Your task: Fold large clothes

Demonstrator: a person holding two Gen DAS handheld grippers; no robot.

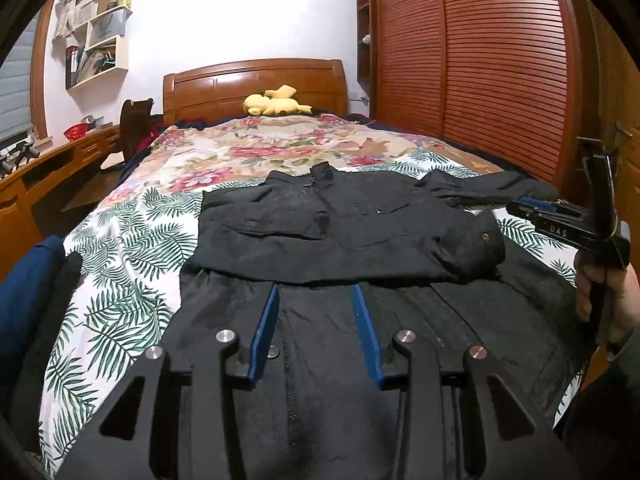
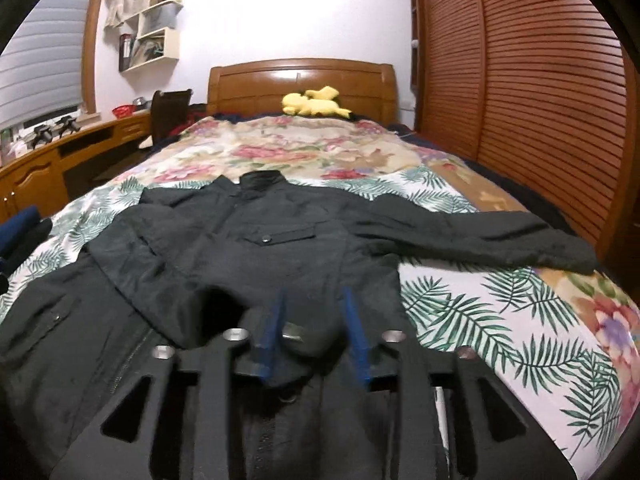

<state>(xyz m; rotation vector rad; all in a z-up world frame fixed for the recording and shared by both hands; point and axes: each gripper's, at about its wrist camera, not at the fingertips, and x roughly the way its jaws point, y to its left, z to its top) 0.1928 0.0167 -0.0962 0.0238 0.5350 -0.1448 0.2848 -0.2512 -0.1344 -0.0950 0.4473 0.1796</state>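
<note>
Black matte jacket [image 2: 256,248] flat on leaf-print bed sheet [image 1: 132,248], one sleeve folded in. Left gripper [image 1: 316,300] and right gripper [image 2: 316,312]: blue-padded fingers part-open, empty.

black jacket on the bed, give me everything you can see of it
The black jacket is dark matte woven cloth, lying front up on the leaf-print bedspread. Stand collar points to the headboard; a snap-flap chest pocket and front zip show. One sleeve is folded across the chest, the other stretches out sideways. Both tools hang open above its lower half.
</note>
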